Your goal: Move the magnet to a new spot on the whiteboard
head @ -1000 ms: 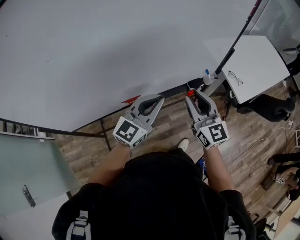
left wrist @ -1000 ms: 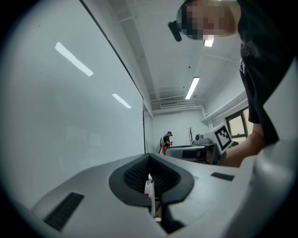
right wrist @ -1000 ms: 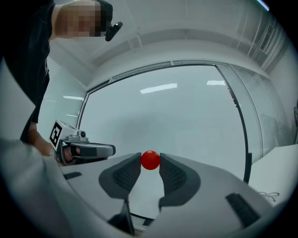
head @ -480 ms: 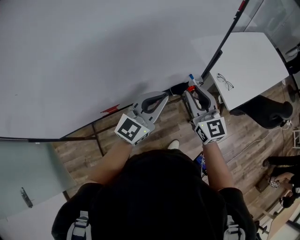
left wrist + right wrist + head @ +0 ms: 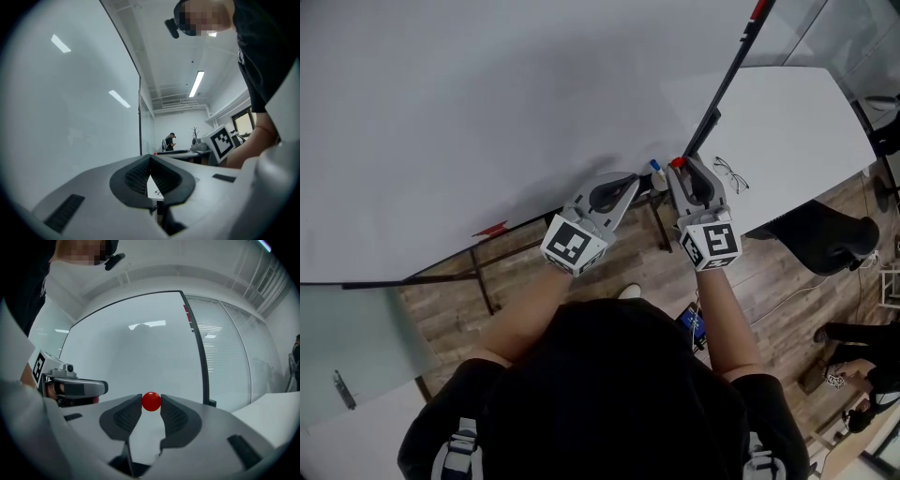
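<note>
The right gripper (image 5: 151, 400) is clamped on the magnet (image 5: 151, 401), a small glossy red ball pinched between its jaw tips. It sits close to the whiteboard (image 5: 140, 348), near the dark right edge. The left gripper (image 5: 150, 158) has its jaws together with nothing in them. Only the head view shows a blue-capped marker (image 5: 655, 167) by the board's lower edge, and spectacles (image 5: 731, 175) on a white table (image 5: 797, 122) just beside the board.
</note>
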Available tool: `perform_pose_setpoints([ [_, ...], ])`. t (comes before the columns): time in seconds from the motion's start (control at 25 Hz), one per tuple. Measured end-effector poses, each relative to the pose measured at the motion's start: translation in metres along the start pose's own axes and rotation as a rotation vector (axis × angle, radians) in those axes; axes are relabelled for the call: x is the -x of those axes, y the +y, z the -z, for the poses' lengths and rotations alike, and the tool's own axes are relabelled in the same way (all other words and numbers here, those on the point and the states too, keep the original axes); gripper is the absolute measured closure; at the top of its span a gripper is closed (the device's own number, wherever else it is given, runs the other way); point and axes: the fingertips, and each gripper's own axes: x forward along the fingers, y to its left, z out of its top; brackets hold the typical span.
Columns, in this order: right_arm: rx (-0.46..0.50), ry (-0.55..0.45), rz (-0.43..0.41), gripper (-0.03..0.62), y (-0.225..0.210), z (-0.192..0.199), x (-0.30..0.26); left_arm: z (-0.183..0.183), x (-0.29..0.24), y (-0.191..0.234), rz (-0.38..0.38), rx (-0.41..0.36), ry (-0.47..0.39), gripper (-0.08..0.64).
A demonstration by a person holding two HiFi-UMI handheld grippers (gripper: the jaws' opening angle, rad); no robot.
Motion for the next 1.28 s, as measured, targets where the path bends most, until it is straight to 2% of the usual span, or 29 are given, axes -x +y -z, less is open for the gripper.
perform_pose_setpoints([
  [0.36,-0.005,0.013,0.033,0.471,-0.061,0.02,-0.025,0.021,-0.07,0.012,-0.056,0.004,0.011,0.557],
  [0.76,-0.03,0.037,0.092,0.471,-0.119,0.045,-0.054,0.05,-0.105,0.022,-0.07,0.039,0.045,0.557],
  [0.96,-0.033,0.045,0.094,0.471,-0.131,0.055,-0.061,0.051,-0.113,0.018,-0.054,0.033,0.047,0.557],
  [1.28,-0.038,0.053,0.082,0.471,-0.139,0.064,-0.068,0.064,-0.124,0.026,-0.076,0.033,0.074,0.557],
])
